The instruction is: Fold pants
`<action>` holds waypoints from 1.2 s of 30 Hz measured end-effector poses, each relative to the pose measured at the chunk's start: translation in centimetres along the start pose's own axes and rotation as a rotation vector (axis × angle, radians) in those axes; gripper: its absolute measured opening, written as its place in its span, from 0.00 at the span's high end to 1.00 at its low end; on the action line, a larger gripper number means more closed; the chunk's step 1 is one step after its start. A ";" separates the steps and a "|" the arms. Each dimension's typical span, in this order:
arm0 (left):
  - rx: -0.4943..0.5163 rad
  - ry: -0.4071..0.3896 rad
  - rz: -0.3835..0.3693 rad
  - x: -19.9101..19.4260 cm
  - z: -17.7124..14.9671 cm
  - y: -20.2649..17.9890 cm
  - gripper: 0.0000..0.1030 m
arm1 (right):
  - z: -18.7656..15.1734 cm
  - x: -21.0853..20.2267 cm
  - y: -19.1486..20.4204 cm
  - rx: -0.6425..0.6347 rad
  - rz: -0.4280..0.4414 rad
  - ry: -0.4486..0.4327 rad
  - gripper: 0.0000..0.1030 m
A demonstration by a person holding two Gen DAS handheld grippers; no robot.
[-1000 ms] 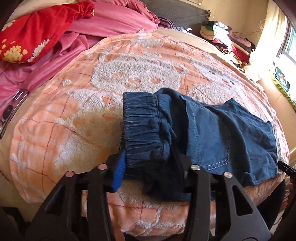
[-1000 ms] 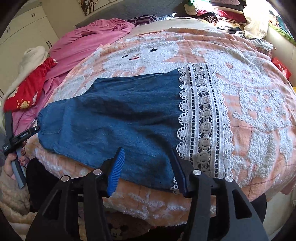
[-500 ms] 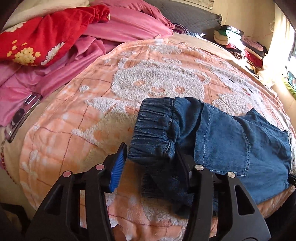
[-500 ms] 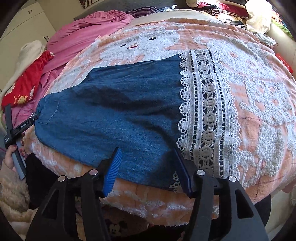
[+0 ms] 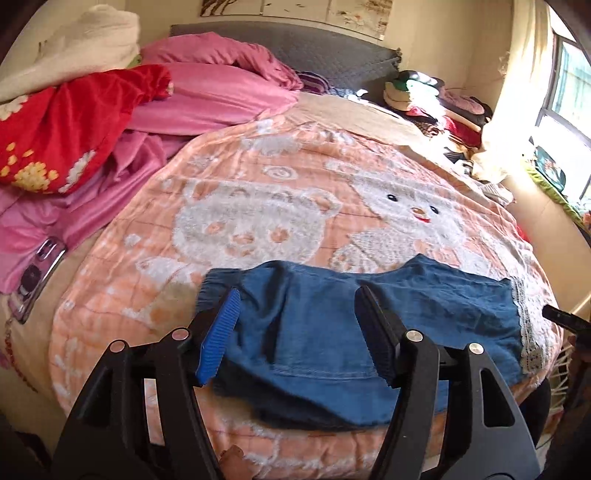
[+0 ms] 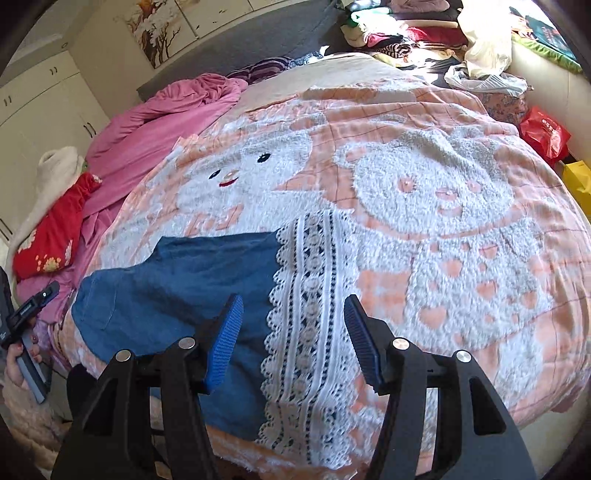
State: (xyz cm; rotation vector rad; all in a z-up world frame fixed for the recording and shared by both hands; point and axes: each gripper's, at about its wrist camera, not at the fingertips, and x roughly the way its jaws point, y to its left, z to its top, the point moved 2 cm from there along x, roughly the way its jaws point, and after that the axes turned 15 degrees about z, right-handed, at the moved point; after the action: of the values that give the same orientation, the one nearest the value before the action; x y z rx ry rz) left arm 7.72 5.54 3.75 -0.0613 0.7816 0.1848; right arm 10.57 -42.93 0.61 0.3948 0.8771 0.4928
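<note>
The blue denim pants (image 5: pixel 314 325) lie flat along the near edge of the bed, elastic waistband at the left and white lace hem (image 5: pixel 526 325) at the right. My left gripper (image 5: pixel 295 332) is open and empty, raised above the waist end. In the right wrist view the pants (image 6: pixel 177 288) stretch left and the wide lace hem (image 6: pixel 314 314) runs down the middle. My right gripper (image 6: pixel 293 343) is open and empty, above the lace hem.
An orange blanket with white bears (image 5: pixel 277 221) covers the bed. Pink bedding (image 5: pixel 207 99) and a red cloth (image 5: pixel 62 125) lie at the left, with a phone (image 5: pixel 37 273). Piled clothes (image 6: pixel 406 33) and a red bag (image 6: pixel 543 133) lie at the far right.
Both grippers have opened wider and pulled back and up. My left gripper has let go of the bunched waistband, and the pants now lie flat.
</note>
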 end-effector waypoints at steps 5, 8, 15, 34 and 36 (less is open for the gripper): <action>0.068 0.053 -0.158 2.9 1.4 -7.0 0.45 | 2.7 1.4 -2.3 -0.013 -0.016 0.029 0.46; 0.134 0.086 -0.235 4.8 1.7 -11.2 0.45 | 3.8 2.6 -3.8 0.004 -0.018 0.048 0.46; 0.248 0.157 -0.254 9.8 2.1 -16.9 0.45 | 5.5 5.2 -5.7 0.058 0.051 0.080 0.46; 0.204 0.168 -0.287 12.7 1.6 -17.9 0.95 | 4.7 5.7 -4.6 -0.026 0.213 0.043 0.80; 0.207 0.118 -0.269 11.6 2.3 -18.0 0.95 | 5.5 4.6 -3.4 -0.085 0.224 0.014 0.81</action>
State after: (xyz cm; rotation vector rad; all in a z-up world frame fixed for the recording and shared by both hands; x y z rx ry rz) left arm 20.72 -10.18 -3.05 0.0193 0.8974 -0.1562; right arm 18.29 -43.84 -0.86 0.4135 0.8265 0.7375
